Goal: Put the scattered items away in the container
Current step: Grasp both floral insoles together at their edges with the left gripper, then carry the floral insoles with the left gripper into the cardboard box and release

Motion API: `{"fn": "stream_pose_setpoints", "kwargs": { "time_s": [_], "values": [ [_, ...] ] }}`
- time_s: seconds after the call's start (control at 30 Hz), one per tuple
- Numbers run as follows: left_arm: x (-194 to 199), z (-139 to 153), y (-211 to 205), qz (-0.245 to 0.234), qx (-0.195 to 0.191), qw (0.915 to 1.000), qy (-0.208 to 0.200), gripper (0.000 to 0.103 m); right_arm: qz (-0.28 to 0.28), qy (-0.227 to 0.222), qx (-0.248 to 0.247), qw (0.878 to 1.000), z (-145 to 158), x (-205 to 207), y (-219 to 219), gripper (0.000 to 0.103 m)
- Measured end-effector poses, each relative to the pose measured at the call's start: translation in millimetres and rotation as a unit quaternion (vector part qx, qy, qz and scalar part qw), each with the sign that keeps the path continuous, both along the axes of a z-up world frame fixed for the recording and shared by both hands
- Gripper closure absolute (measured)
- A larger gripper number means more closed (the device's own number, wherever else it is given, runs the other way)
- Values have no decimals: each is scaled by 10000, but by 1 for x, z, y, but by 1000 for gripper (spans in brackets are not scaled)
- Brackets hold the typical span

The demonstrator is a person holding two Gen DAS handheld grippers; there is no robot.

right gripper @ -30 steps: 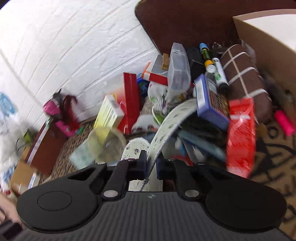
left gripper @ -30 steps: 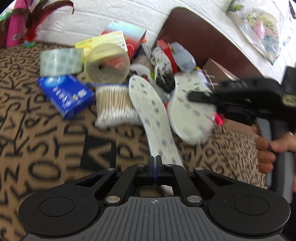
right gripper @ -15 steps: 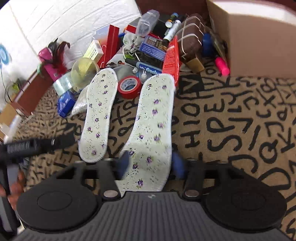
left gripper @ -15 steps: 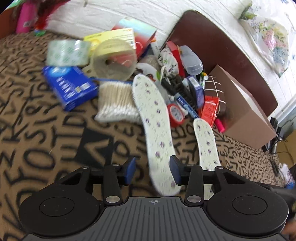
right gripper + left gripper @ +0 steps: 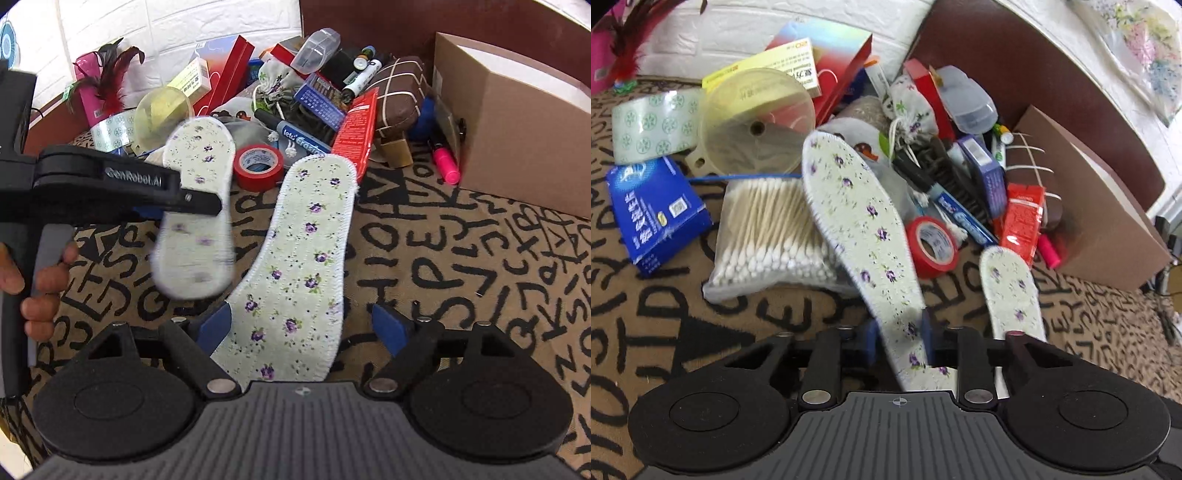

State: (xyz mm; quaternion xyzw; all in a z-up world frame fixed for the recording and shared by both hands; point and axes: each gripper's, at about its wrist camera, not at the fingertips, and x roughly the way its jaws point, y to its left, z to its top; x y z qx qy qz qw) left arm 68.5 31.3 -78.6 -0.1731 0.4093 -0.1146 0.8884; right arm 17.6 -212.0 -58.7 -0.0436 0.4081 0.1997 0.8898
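Step in hand: regrasp of insoles. Left gripper (image 5: 899, 341) closing, nipping near insole (image 5: 864, 236) edgewise. Right gripper (image 5: 303, 326) opening wide, straddling second insole (image 5: 295, 258) flat on rug. Next: carry to cardboard box (image 5: 517, 122).

2 white floral insoles: one (image 5: 295, 258) flat on lettered surface (image 5: 461, 258), other (image 5: 864, 229) tilted, heel raised, beside the clutter; cardboard box (image 5: 517, 122) right, apart.

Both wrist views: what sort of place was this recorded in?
Probably a room in a home, with clutter laid on a letter-patterned rug. A white brick-pattern wall stands behind the pile, a cardboard box beside it, and floral insoles, tape and cotton swabs lie about.
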Motion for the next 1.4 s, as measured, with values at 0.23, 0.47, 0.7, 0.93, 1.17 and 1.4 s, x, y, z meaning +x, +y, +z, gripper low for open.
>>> {"fn": "stream_pose_setpoints", "kwargs": {
  "time_s": [0.23, 0.47, 0.7, 0.93, 1.17, 1.4],
  "values": [
    [-51, 8, 9, -972, -96, 9951, 131, 99, 137, 292, 661, 9973, 8, -1, -19, 30],
    [-62, 1, 17, -676, -340, 9970, 150, 62, 146, 799, 1564, 9843, 0, 5, -44, 35],
    [-54, 5, 6, -777, -385, 9961, 140, 98, 166, 826, 1946, 9773, 2, 9, -44, 89],
    [-45, 0, -5, -720, -390, 9965, 170, 73, 393, 1093, 2009, 9727, -5, 13, -34, 83],
    [-42, -1, -16, -897, -233, 9955, 200, 75, 426, 1126, 2154, 9691, -4, 16, -25, 83],
    [-52, 17, -23, -945, -137, 9954, -5, 101, 651, 871, 1946, 9748, 9, 8, -16, 94]
  ]
}}
